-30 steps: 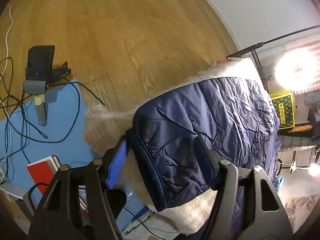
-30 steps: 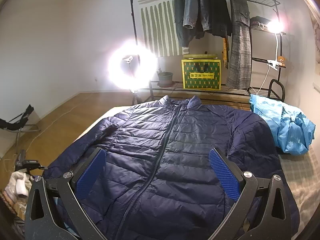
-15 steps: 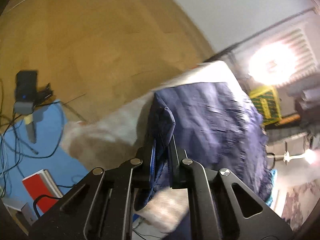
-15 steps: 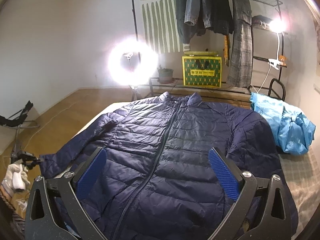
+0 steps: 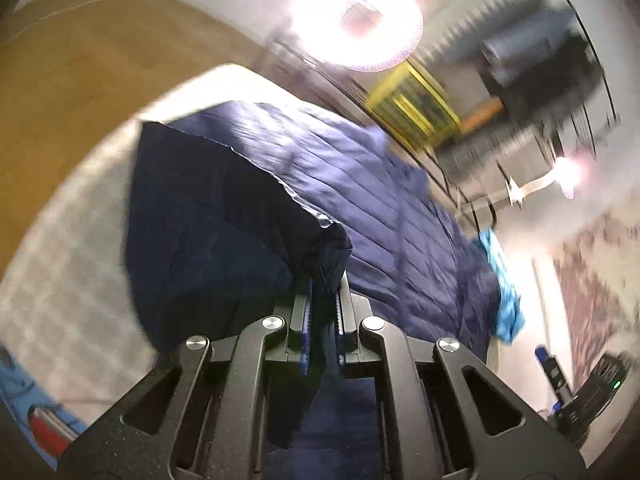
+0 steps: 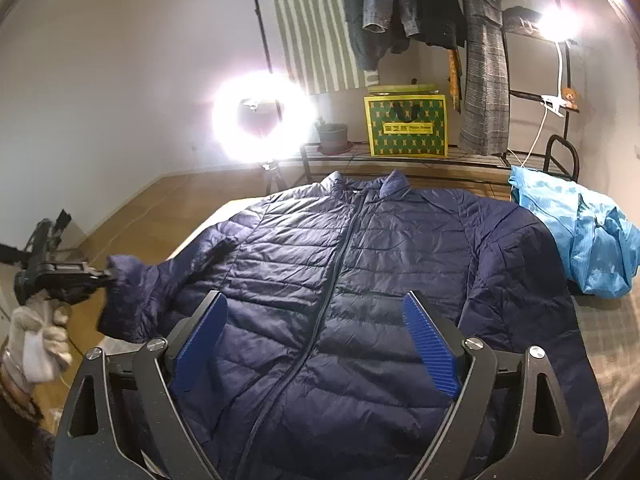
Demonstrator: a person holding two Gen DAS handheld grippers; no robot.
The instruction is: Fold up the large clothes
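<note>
Left gripper (image 5: 322, 292): jaws, earlier wide apart astride the cuff of the navy jacket (image 6: 360, 280), now clamped on it. Sleeve cuff (image 6: 120, 276): earlier lying flat at the bed's left edge, now lifted off the bed (image 5: 72, 248), sleeve drawn up and inward. Right gripper (image 6: 316, 336): jaws have just been closing slightly, nothing between them, jacket beneath.

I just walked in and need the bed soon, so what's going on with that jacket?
A person is folding the navy puffer jacket, which lies zipped and face up on the bed. The left gripper is shut on the cuff of one sleeve and holds it lifted off the bed at the jacket's side. The right gripper hovers open over the jacket's lower front, its jaws just narrowing with nothing gripped. A crumpled light blue garment waits beside the jacket.
</note>
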